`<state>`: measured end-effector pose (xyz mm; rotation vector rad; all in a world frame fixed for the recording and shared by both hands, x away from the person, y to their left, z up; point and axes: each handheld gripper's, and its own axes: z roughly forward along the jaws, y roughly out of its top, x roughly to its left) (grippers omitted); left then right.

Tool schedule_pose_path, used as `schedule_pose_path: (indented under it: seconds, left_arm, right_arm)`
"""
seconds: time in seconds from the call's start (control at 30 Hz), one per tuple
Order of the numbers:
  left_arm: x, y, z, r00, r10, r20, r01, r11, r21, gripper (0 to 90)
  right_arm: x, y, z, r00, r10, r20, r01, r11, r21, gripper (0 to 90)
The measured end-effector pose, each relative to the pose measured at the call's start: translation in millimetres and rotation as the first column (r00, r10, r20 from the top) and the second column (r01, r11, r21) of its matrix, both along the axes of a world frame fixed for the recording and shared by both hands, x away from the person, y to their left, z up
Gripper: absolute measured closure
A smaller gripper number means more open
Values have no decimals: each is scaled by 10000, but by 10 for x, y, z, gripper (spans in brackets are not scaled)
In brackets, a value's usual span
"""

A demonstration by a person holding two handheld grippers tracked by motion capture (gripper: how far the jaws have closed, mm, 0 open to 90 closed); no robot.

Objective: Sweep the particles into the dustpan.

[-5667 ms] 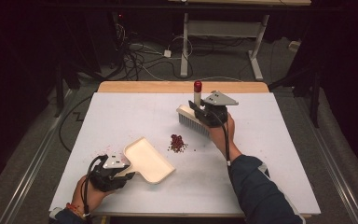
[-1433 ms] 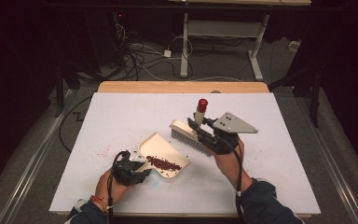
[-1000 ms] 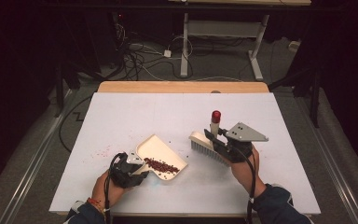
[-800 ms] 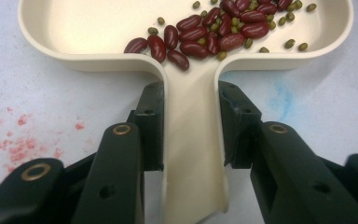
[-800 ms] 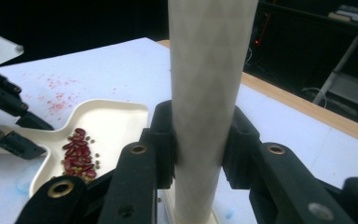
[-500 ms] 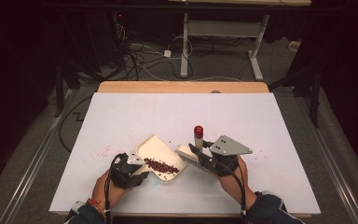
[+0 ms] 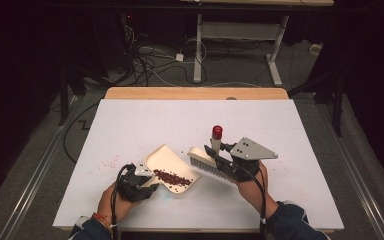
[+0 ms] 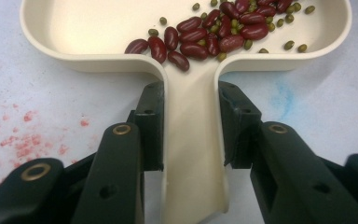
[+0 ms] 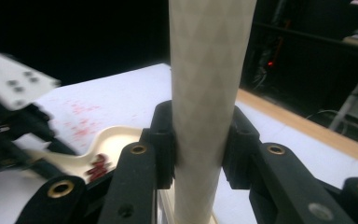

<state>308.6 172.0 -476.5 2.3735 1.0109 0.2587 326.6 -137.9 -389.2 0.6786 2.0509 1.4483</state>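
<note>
The left gripper (image 8: 189, 126) is clamped on the handle of one cream dustpan (image 8: 121, 28), a jaw pressing each side. The pan lies flat on the white table (image 7: 130, 125) and holds one pile of red beans (image 8: 214, 32) mixed with small green beans (image 8: 289, 45). The right gripper (image 9: 200, 140) is clamped on the cream handle of one brush (image 7: 207, 162), its bristles just beside the pan's open edge. One hand (image 7: 111, 202) holds each gripper from the near table edge. Red stains (image 8: 28, 140) mark the table beside the pan.
</note>
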Motion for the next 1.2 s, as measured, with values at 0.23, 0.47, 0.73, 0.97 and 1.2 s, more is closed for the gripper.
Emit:
schedule_pose_path:
  seconds: [0.23, 0.47, 0.73, 0.97, 1.2]
  left_arm:
    - [44, 38, -1, 9999, 99, -135, -100, 9999, -137, 638]
    - [113, 99, -10, 9992, 187, -347, -197, 9994, -293, 638]
    - [132, 91, -18, 9992, 219, -334, -225, 9996, -156, 637]
    - [132, 84, -23, 9993, 253, -281, -257, 9996, -114, 637]
    - [128, 89, -10, 9994, 250, -242, -253, 9996, -103, 637]
  right_arm:
    - [426, 153, -46, 9969, -653, 446, 654, 9979, 4, 702]
    - [660, 438, -241, 9979, -603, 221, 614, 9967, -523, 702]
    - [462, 548, -239, 9992, 324, -249, -331, 9991, -278, 702]
    - [215, 578, -137, 9906, 1290, -448, -1289, 9916, 49, 702]
    - [158, 429, 12, 9947, 955, 385, -960, 9953, 108, 701]
